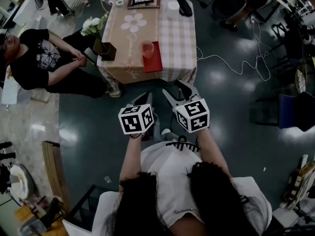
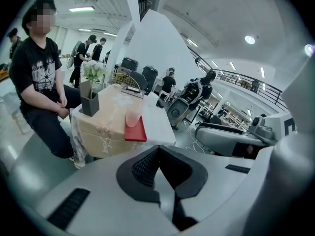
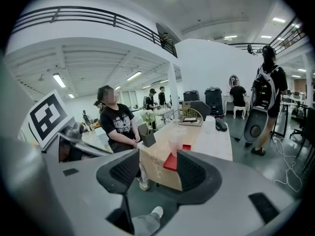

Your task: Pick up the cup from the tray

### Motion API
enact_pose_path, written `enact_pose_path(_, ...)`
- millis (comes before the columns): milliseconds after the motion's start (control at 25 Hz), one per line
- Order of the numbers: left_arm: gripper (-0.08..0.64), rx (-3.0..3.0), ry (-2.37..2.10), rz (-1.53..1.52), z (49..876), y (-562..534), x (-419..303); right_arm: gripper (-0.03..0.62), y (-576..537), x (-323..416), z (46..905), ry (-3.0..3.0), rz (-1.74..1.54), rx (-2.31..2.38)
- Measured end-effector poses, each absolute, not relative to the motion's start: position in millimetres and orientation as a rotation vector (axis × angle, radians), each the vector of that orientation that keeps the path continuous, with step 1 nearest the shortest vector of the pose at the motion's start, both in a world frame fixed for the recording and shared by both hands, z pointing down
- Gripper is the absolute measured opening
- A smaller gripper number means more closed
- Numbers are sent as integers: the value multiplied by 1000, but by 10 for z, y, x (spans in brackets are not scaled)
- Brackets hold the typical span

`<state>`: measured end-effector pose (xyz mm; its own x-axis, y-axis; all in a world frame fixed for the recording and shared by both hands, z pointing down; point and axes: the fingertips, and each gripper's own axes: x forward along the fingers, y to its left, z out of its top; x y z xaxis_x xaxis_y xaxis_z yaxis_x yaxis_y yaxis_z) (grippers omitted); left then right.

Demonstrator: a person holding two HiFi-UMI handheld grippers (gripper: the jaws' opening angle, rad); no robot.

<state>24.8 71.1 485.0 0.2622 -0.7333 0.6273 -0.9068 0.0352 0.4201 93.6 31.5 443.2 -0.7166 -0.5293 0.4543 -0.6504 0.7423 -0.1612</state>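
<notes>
Plastic cup [image 1: 147, 48], glossy tray [image 1: 154, 64], matt tablecloth [image 1: 127, 58]

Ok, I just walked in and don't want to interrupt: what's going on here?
A standing person is short of the table, with tongs in each hand. The left tongs are shut, the right tongs open and empty. The cup sits untouched on the red tray at the table's near edge. A seated person waits beside it.

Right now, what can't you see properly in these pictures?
- Cup, head view: too small to tell if anything is inside.
- Red tray, right gripper view: partly hidden behind a pad of the right tool.
- Tablecloth writing, head view: too small to read.
</notes>
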Motion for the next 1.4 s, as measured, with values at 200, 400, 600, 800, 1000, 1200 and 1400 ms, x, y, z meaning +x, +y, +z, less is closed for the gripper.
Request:
enact_pose_path(200, 2, 1728, -1505, 288, 4888, 334, 62, 241, -69, 740, 4487, -2548, 441, 892)
enact_pose_path(400, 2, 1717, -1489, 307, 4928, -73, -172, 261, -485, 523, 4527, -2526, 422, 891)
enact_pose_path(600, 2, 1702, -1482, 342, 4982, -380, -413, 319, -801, 279, 4602, -2509, 414, 879)
enact_pose_path(800, 2, 1702, -1464, 379, 5051, -627, -645, 367, -1043, 1, 4744, -2468, 396, 851)
enact_pose_path(1000, 2, 1702, -1439, 410, 5140, -806, -891, 373, -1255, -220, 4877, -2394, 350, 864)
enact_pose_path(1200, 2, 1715, -1411, 444, 5213, -1035, -1077, 399, -1472, -373, 5017, -2318, 340, 881)
enact_pose_path(1400, 2, 1724, -1399, 444, 5246, -1235, -1238, 417, -1617, -573, 5192, -2260, 313, 841)
